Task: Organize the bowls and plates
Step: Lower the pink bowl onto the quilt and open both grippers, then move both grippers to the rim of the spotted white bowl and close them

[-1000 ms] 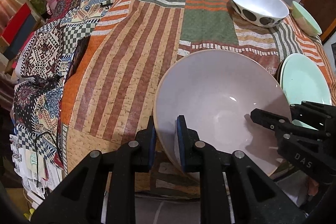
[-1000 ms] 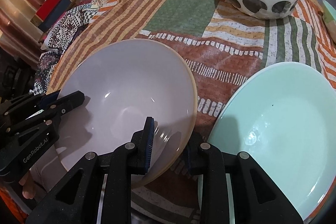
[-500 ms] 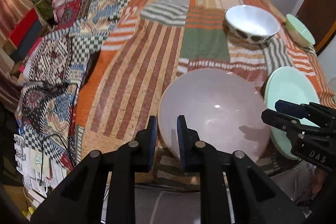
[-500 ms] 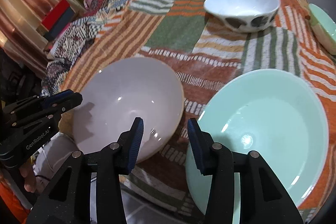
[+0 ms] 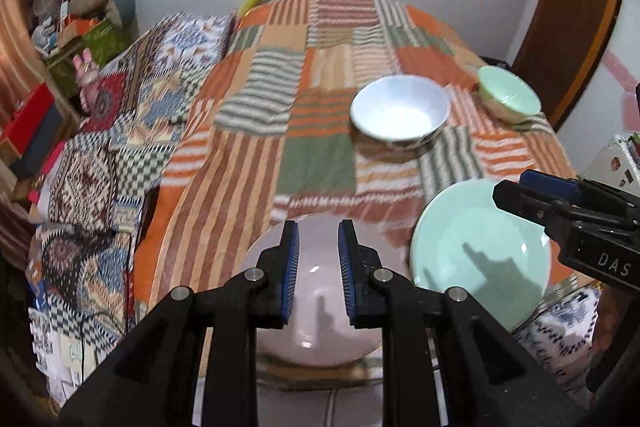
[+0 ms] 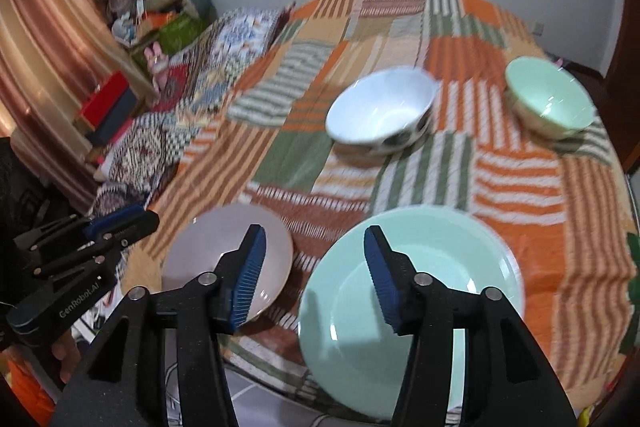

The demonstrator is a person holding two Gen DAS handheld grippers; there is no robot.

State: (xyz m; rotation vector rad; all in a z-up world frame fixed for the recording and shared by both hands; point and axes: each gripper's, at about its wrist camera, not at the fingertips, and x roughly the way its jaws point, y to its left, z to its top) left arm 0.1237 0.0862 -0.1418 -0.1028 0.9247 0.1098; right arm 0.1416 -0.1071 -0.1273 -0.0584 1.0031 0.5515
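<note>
We hold our left gripper [image 5: 315,235] above the near edge of the patchwork tablecloth [image 5: 256,163], its blue pads a narrow gap apart with nothing clamped between them; the pale pink plate [image 5: 320,327] lies just below and behind the fingers, resting on the cloth. Our right gripper [image 6: 314,239] hangs beside it, its jaws opening and empty, with the pink plate [image 6: 200,251] under its left finger and the mint green plate [image 6: 440,255] under its right finger; the two plates sit close together but apart. Ahead of both claws, farther across the table, stands the white bowl with dark spots [image 6: 380,111], and beyond it to the right the small mint green bowl [image 6: 548,103]. From the left view the right gripper [image 5: 520,193] reaches in over the green plate [image 5: 472,227].
</note>
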